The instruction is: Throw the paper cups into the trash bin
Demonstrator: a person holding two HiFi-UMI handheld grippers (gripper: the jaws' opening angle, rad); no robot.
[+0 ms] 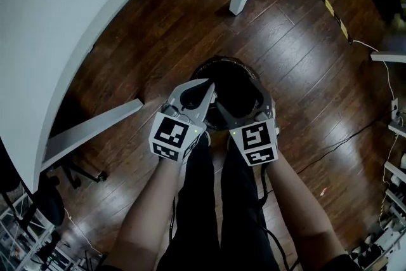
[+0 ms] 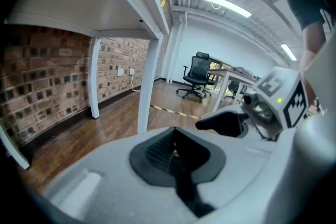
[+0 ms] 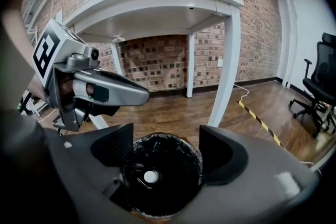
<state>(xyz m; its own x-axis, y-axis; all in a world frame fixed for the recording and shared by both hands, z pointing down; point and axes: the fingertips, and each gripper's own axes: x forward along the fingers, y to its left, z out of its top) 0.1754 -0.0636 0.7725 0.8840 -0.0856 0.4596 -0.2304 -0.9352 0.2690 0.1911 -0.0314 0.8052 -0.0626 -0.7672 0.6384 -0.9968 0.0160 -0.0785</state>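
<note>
The left gripper [image 2: 176, 153] is closed and empty over the left rim of the trash bin [image 1: 229, 61]. A paper cup [image 3: 150, 177] lies at the bin's bottom. It is likely light, thin and crushable, best pinched gently across its wall. The right gripper [image 3: 163, 150] gapes wide and is empty.

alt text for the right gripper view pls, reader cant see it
The right gripper holds its jaws open and empty above a black-lined trash bin, with a small white round thing, likely a paper cup, at its bottom. The left gripper reaches in from the left; behind stand a white table and a brick wall.
</note>
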